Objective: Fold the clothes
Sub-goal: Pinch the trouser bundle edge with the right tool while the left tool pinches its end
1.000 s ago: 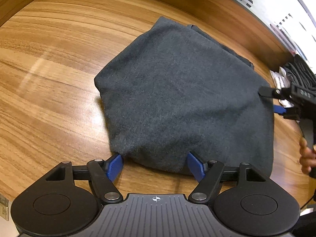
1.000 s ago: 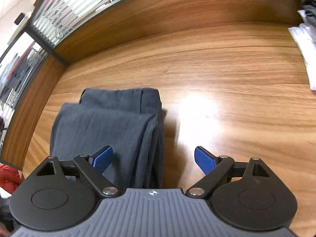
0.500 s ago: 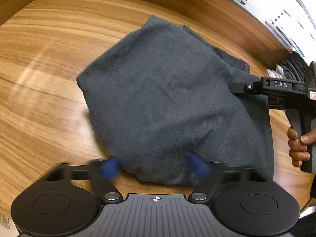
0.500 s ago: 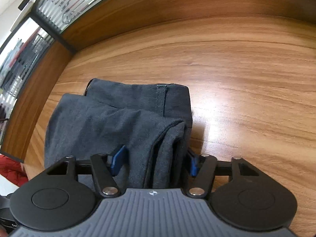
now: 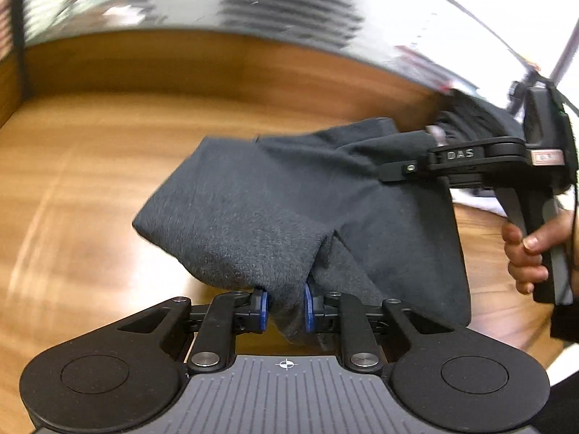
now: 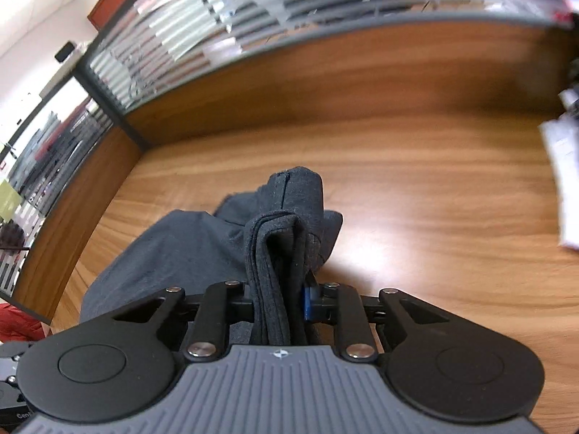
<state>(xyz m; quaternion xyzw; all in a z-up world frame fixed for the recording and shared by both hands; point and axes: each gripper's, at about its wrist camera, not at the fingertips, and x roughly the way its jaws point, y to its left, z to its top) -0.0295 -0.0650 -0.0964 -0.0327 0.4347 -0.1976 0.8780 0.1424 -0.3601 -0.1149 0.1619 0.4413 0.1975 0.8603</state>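
Two grippers: both closing on one dark grey garment (image 5: 275, 195), part-folded, its gripped edges raised off the wooden table (image 5: 90, 166)
Left gripper (image 5: 284, 307): blue pads (image 5: 263, 307) pinching a bunched fold of the near edge; jaws closing with cloth between them
Garment, position: slung between the two grippers above the table, the far part draped toward the tabletop
Garment, handling: judged light, soft and limp; knit surface looks grippy; sags wherever unsupported, so layers may slip apart
Hold points: stacked edges or corners, all layers taken together
Right gripper (image 6: 278, 300): jaws closing on a thick stack of folded layers, which fills the gap
Right hand (image 5: 528, 253): wrapped round the gripper's handle
Far right: pale items (image 6: 564, 166) lying on the table, blurred, not identifiable
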